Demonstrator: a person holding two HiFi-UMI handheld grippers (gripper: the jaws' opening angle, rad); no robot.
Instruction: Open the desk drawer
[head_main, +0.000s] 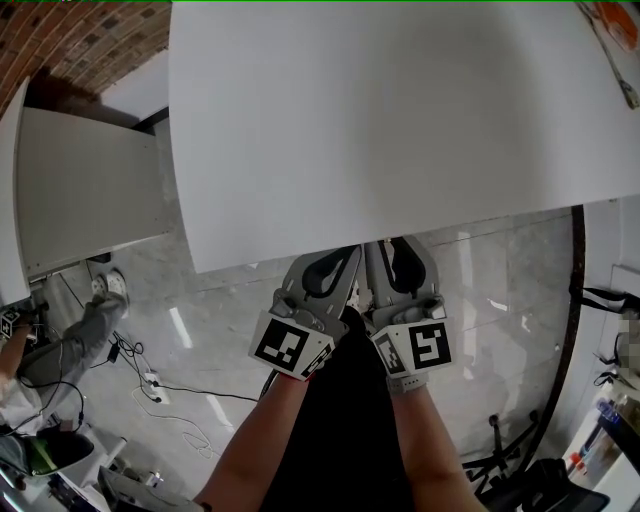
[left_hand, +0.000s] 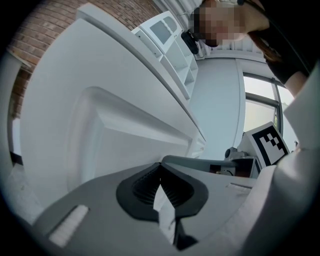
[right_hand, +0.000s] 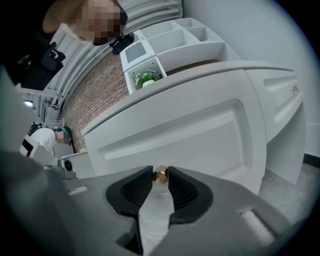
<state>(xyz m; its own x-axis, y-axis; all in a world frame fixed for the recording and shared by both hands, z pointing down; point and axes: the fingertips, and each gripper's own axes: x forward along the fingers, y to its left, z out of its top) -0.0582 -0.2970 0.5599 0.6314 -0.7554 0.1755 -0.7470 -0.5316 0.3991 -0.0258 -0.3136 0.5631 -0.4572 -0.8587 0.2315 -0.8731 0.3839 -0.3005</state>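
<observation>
Under the white desk edge: knob gripped, drawer not yet pulled.
Right gripper pinches the small brass knob on the drawer front, which looks fully closed. Left gripper waits alongside, jaws together and empty. The next move probably calls for a straight, level pull back.

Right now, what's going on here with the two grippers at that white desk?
A person stands at a white desk with a handheld gripper in each hand. The right gripper has its jaws closed on the small brass knob of the drawer front. The left gripper, jaws together and empty, points at the same panel alongside it. The drawer does not look pulled out yet.
</observation>
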